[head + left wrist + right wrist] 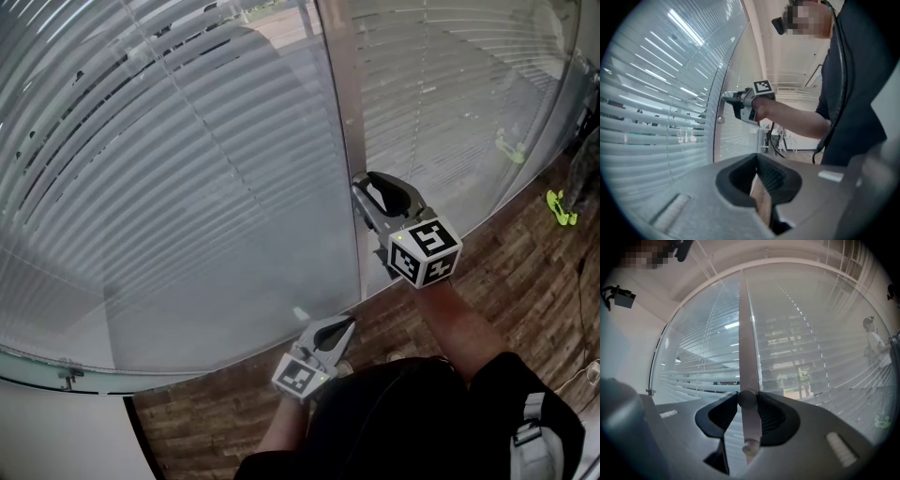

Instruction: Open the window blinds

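White slatted blinds (169,169) hang behind curved-looking glass panes, split by a vertical metal post (342,141). My right gripper (361,192) reaches level to that post. In the right gripper view its pads (724,411) close from both sides on a small round knob (747,399) on the post (747,343), with a second knob (750,446) just below. The slats (797,348) are tilted partly, with gaps between them. My left gripper (345,323) hangs lower and nearer, jaws together and holding nothing. The left gripper view shows its own jaws (757,178) closed and the right gripper (729,97) at the post.
A wood-plank floor (525,281) runs along the foot of the glass. Bright green objects (561,208) lie at the right. A small metal bracket (66,377) sits at the glass's lower left edge. A person (874,341) stands beyond the glass at the right.
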`<action>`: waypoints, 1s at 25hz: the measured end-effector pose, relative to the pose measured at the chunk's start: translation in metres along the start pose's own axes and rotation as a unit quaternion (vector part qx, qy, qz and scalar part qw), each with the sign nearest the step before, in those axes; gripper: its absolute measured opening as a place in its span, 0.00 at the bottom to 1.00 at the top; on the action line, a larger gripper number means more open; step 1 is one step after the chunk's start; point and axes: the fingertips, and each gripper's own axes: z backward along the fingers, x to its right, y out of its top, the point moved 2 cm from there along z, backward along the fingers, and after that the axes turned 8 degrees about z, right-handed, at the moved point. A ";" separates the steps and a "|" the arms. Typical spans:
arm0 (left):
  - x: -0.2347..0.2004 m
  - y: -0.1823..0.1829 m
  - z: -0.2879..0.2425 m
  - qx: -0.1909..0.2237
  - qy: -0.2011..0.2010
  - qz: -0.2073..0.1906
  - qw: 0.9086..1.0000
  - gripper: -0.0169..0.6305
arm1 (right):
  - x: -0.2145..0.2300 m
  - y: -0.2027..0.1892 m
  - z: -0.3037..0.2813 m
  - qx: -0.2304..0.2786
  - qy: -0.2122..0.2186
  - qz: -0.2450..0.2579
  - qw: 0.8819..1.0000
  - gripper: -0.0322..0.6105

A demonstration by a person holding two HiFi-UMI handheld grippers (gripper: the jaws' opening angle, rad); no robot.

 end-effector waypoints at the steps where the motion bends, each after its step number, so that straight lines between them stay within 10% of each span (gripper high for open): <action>1: 0.001 0.000 -0.001 0.001 -0.001 0.000 1.000 0.03 | -0.001 -0.001 0.000 0.000 0.008 -0.001 1.000 0.29; 6: 0.004 0.000 -0.004 0.003 -0.004 0.001 1.000 0.03 | -0.002 -0.004 0.004 -0.005 0.027 0.041 0.999 0.46; 12: 0.004 -0.001 -0.005 0.003 -0.002 0.001 1.000 0.03 | -0.011 0.004 0.012 -0.033 0.067 0.231 0.970 0.49; 14: 0.004 -0.003 -0.004 0.001 -0.003 -0.001 1.000 0.03 | -0.017 0.007 0.013 -0.057 0.080 0.329 0.939 0.48; 20: 0.006 -0.008 -0.003 -0.003 0.001 0.002 1.000 0.03 | -0.018 0.006 0.011 -0.104 0.063 0.593 0.796 0.43; 25: 0.003 -0.010 0.003 -0.005 0.009 0.001 1.000 0.03 | -0.022 -0.001 0.006 -0.114 0.071 0.630 0.765 0.38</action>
